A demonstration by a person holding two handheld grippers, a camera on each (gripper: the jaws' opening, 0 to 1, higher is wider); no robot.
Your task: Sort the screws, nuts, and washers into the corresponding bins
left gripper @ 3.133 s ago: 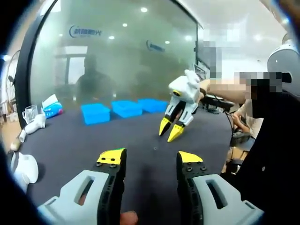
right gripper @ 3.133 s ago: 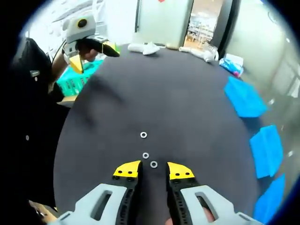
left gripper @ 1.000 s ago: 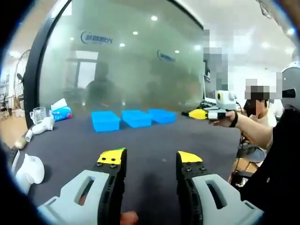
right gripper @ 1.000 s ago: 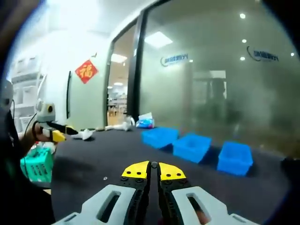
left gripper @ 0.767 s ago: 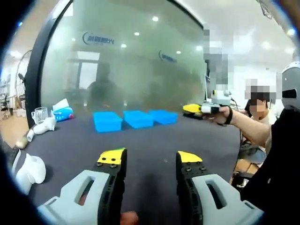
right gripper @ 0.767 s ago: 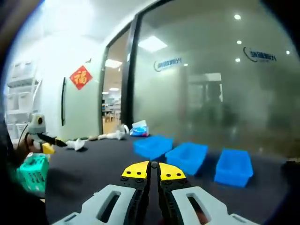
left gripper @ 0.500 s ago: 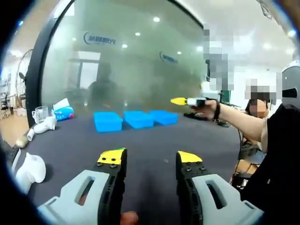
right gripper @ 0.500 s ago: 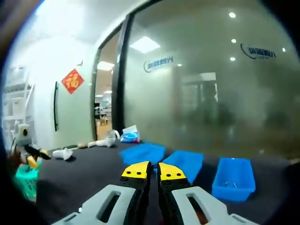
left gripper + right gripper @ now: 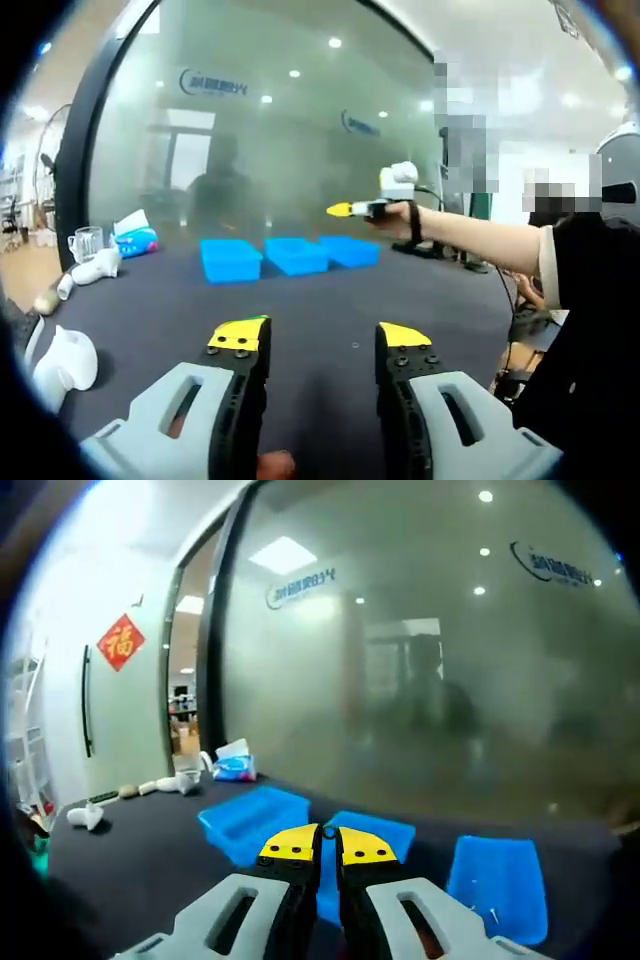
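1. In the left gripper view the left tongs (image 9: 320, 340) stand wide apart with nothing between the yellow tips, low over the dark bench (image 9: 150, 300).
2. Three blue bins (image 9: 290, 256) sit in a row at the far side of the bench, well ahead of the left tongs, against a frosted glass wall (image 9: 260, 130).
3. A small pale speck (image 9: 354, 345), perhaps a washer, lies on the bench just beyond the gap of the left tongs; it is too small to name surely.
4. The right tongs (image 9: 340, 210) reach in from the right on an outstretched arm (image 9: 470, 235), raised above the bins, the yellow tip pointing left.
5. In the right gripper view the right tongs (image 9: 329, 842) are almost closed, only a thin slit between the tips; whether they grip a small part I cannot tell.
6. They hang over the middle bin (image 9: 385, 832); the left bin (image 9: 250, 818) lies beside it, and the right bin (image 9: 500, 880) holds a few small metal pieces (image 9: 490, 912).
7. A white cup-like object (image 9: 60, 362) and a tissue pack (image 9: 130, 236) sit at the bench's left edge.
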